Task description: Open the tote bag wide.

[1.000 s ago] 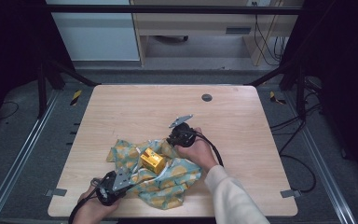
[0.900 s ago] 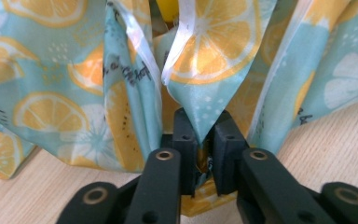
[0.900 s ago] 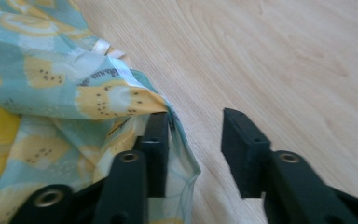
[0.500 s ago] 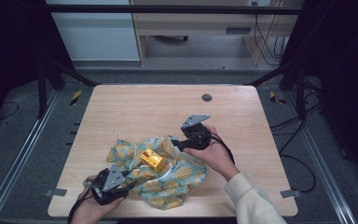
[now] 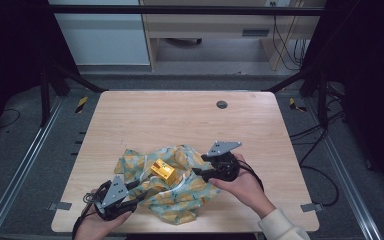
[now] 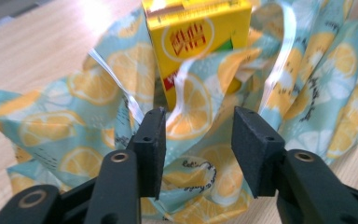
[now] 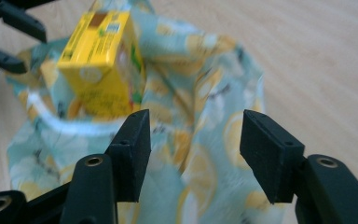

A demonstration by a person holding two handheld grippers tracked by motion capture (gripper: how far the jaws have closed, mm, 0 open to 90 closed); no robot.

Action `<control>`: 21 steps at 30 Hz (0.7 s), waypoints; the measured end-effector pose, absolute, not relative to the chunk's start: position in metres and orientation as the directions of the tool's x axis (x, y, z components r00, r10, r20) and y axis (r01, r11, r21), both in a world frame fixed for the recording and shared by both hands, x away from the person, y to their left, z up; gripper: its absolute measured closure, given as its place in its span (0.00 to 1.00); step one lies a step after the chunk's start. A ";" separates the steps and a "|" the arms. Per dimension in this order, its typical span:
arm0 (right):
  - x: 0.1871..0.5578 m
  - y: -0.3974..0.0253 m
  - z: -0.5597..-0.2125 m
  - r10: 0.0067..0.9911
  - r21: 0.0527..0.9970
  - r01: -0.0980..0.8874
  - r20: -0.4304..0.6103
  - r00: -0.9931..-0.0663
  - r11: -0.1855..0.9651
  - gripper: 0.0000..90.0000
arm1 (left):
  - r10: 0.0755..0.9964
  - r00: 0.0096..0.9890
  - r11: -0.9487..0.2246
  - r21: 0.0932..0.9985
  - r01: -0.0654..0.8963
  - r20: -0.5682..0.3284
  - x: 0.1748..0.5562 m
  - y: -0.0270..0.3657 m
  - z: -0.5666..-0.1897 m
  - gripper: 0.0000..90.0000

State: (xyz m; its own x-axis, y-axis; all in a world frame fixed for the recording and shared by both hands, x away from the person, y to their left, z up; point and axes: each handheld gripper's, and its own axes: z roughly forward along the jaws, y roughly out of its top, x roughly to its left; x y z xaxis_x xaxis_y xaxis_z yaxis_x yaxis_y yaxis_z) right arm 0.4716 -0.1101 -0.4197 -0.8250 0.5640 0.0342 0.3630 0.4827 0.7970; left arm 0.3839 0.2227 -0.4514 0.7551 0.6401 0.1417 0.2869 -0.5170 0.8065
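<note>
A crumpled teal cloth with a lemon print lies on the near half of the wooden table. A yellow drink carton rests on the cloth, partly wrapped by its folds. My left gripper sits at the cloth's near left edge and is open. In the left gripper view a fold of cloth rises between its jaws, with the carton just beyond. My right gripper is open at the cloth's right edge. In the right gripper view the carton stands ahead to the left, above the cloth.
A small dark round grommet is set into the table's far side. The far half of the tabletop is bare wood. Black frame posts and cables stand around the table. The left gripper's jaws show at the top left of the right gripper view.
My right gripper has drawn back to the right, from beside the carton to the cloth's right edge. The left gripper has stayed at the near left edge.
</note>
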 end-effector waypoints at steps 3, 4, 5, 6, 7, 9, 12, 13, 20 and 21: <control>0.463 -0.113 -0.432 0.543 0.775 0.379 0.056 -0.838 0.505 0.55 | 0.627 0.766 -0.561 0.765 0.315 0.145 0.389 0.218 -0.460 0.72; 0.460 -0.114 -0.436 0.530 0.770 0.379 0.063 -0.846 0.513 0.58 | 0.619 0.773 -0.570 0.757 0.319 0.140 0.390 0.217 -0.462 0.75; 0.456 -0.115 -0.440 0.514 0.765 0.376 0.068 -0.855 0.524 0.62 | 0.605 0.785 -0.582 0.747 0.322 0.133 0.391 0.216 -0.464 0.78; 0.452 -0.117 -0.444 0.500 0.760 0.374 0.075 -0.863 0.531 0.67 | 0.595 0.793 -0.597 0.734 0.325 0.133 0.392 0.214 -0.466 0.81; 0.448 -0.118 -0.448 0.483 0.757 0.373 0.087 -0.871 0.537 0.69 | 0.586 0.799 -0.617 0.714 0.332 0.136 0.393 0.212 -0.469 0.82; 0.441 -0.119 -0.457 0.459 0.737 0.369 0.090 -0.884 0.566 0.81 | 0.577 0.805 -0.647 0.677 0.350 0.135 0.395 0.209 -0.473 0.89; 0.438 -0.120 -0.467 0.441 0.721 0.371 0.101 -0.892 0.585 0.92 | 0.568 0.811 -0.684 0.629 0.369 0.141 0.399 0.207 -0.479 0.94; 0.438 -0.121 -0.469 0.437 0.716 0.372 0.105 -0.893 0.591 0.95 | 0.570 0.809 -0.690 0.618 0.376 0.144 0.400 0.207 -0.479 0.96; 0.436 -0.123 -0.482 0.418 0.670 0.372 0.100 -0.903 0.643 1.00 | 0.587 0.798 -0.692 0.596 0.407 0.136 0.400 0.212 -0.480 1.00; 0.436 -0.123 -0.482 0.419 0.669 0.372 0.099 -0.903 0.644 1.00 | 0.588 0.797 -0.693 0.594 0.409 0.137 0.400 0.212 -0.480 1.00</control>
